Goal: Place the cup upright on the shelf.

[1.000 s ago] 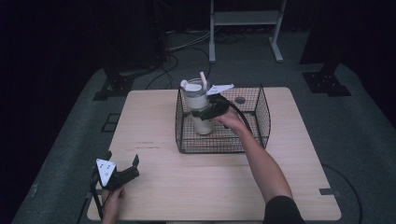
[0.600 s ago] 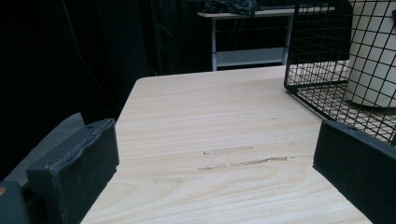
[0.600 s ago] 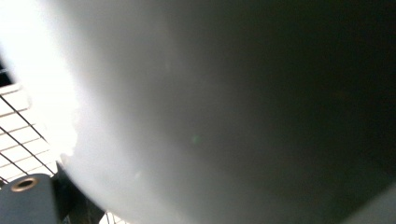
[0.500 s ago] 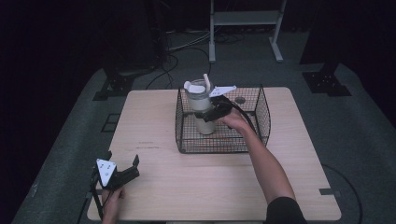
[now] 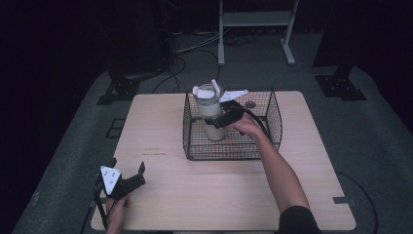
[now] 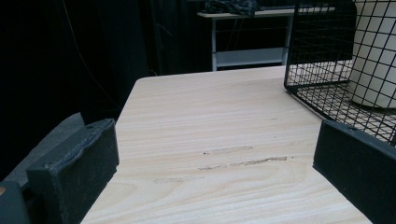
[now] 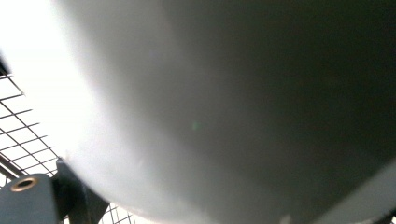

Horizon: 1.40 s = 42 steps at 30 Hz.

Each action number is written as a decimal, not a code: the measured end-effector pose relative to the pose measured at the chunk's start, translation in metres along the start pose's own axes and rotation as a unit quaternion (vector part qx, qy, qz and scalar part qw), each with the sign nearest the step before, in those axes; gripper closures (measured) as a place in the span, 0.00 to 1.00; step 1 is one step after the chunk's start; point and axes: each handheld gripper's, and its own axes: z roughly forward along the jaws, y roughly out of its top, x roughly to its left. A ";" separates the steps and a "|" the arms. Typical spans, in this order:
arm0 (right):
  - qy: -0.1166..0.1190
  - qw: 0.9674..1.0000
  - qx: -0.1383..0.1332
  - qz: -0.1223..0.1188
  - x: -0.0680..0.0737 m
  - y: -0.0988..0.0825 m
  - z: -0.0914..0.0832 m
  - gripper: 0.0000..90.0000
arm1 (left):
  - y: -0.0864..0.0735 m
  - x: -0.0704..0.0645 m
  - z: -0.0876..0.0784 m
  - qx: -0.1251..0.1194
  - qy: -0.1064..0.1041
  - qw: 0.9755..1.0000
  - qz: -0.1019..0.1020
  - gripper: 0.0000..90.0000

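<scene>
Item: cream tumbler (image 5: 213, 117) with lid and straw, upright inside the black wire basket (image 5: 272, 114), at its left end.

My right gripper (image 5: 223, 118) is clamped on the tumbler's side; in the right gripper view the pale wall (image 7: 224, 107) sits hard against the camera. The basket stands on the far half of the wooden table (image 5: 219, 190). My left gripper (image 5: 127, 176) rests at the table's near left corner, jaws spread wide, holding nothing, well apart from the basket.
</scene>
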 end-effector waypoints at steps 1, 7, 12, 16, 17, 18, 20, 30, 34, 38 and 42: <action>0.000 1.000 0.000 0.000 0.000 0.000 0.000 0.09 | 0.000 0.000 0.000 0.000 0.000 1.000 0.000 0.00; 0.002 1.000 0.005 -0.004 0.000 0.000 -0.002 0.09 | 0.000 0.000 0.000 0.000 0.000 1.000 0.000 0.00; 0.005 1.000 0.009 -0.002 -0.001 -0.002 -0.004 0.09 | 0.000 0.000 0.000 0.000 -0.001 1.000 0.000 0.00; 0.004 1.000 0.015 -0.006 -0.001 -0.001 -0.006 0.09 | 0.000 0.000 0.000 0.000 0.000 1.000 0.000 0.00; 0.004 1.000 0.015 -0.006 -0.001 -0.001 -0.006 0.09 | 0.000 0.000 0.000 0.000 -0.001 1.000 0.000 0.00; 0.004 1.000 0.016 -0.005 -0.001 -0.001 -0.007 0.09 | 0.000 0.000 0.000 0.000 -0.001 1.000 0.000 0.00; 0.003 1.000 0.017 -0.007 -0.001 -0.002 -0.007 0.09 | 0.000 0.000 0.000 -0.001 -0.001 1.000 0.000 0.00; 0.004 0.999 0.039 -0.004 -0.003 -0.005 -0.016 0.09 | 0.000 0.000 0.000 0.000 0.000 1.000 0.000 0.00; 0.004 0.999 0.039 -0.008 -0.003 -0.004 -0.020 0.09 | 0.000 0.000 0.000 0.000 0.001 1.000 0.000 0.00; 0.000 0.999 0.039 -0.007 -0.004 -0.003 -0.026 0.09 | 0.000 0.000 0.000 0.001 0.001 1.000 0.000 0.00; -0.002 0.999 0.048 -0.007 -0.004 -0.004 -0.031 0.09 | 0.000 0.000 0.000 0.002 0.001 1.000 0.000 0.00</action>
